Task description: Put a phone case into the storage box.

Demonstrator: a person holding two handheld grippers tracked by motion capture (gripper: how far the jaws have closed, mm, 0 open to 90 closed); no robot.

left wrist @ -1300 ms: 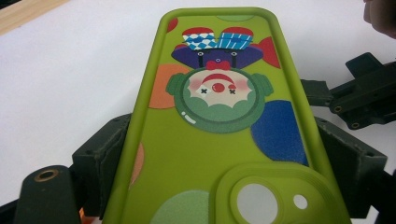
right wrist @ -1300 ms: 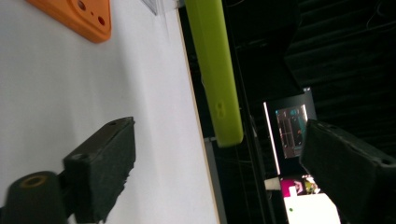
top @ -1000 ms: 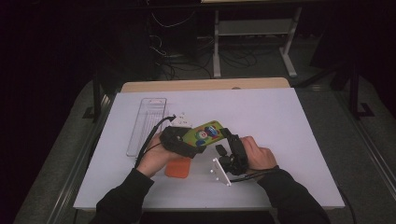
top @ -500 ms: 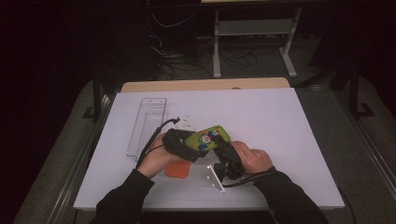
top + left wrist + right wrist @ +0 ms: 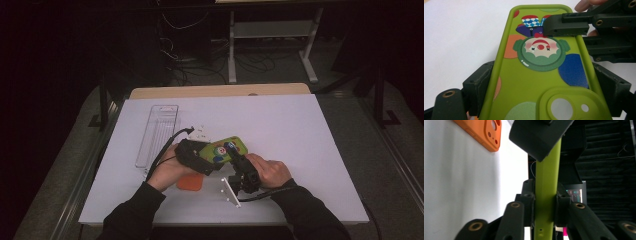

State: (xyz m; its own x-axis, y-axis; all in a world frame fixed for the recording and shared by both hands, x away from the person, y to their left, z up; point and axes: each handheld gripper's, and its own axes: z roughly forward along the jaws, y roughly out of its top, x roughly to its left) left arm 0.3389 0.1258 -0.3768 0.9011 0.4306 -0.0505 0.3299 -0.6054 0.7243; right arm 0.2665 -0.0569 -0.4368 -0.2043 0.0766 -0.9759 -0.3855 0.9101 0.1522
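Observation:
A green phone case [image 5: 226,149] with a clown picture is held just above the white table. My left gripper [image 5: 207,154] is shut across its width; the two jaws clamp the long sides near the camera hole [image 5: 544,85]. My right gripper [image 5: 232,149] comes in from the right, and one of its fingers [image 5: 566,25] lies on the case's far end. In the right gripper view the thin green edge [image 5: 546,182] stands between my right gripper's pads [image 5: 545,202], which press on both faces. Those jaws have just been closing onto the case.
An orange phone case [image 5: 190,182] lies flat on the table under my left hand, also seen as the orange case [image 5: 484,132]. A clear plastic tray [image 5: 157,135] lies at the left, with small white bits [image 5: 200,132] beside it. The white table top [image 5: 300,130] extends to the right.
The right gripper's jaws have closed onto the far end of the green case. The left gripper has kept its hold and place.

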